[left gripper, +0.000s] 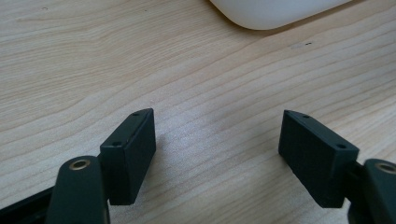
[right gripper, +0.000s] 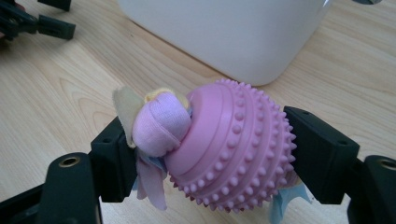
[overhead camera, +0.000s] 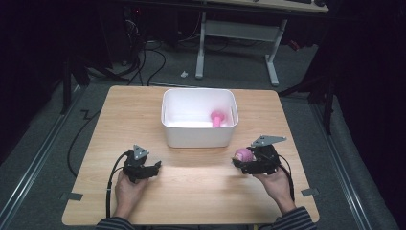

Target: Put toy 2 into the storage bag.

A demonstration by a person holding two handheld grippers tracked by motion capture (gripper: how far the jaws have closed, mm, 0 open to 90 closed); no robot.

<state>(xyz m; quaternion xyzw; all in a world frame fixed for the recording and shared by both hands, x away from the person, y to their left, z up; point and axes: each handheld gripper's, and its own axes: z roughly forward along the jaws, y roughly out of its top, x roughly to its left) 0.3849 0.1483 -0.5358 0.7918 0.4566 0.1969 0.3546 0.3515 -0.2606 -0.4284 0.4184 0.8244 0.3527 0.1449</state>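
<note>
Jaws of your right gripper [right gripper: 212,158] are pinching the toy [right gripper: 229,149] near the table's [overhead camera: 191,191] right edge; its nubs risk slipping. Left gripper [left gripper: 217,158] is gaping, empty.

Toy [overhead camera: 218,118] in tub [overhead camera: 199,136], mid-table [overhead camera: 191,201].

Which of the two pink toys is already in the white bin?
The plain pink toy lying at the white bin's right end. The other, the studded pink toy, is clamped in the right gripper in front of the bin.
</note>
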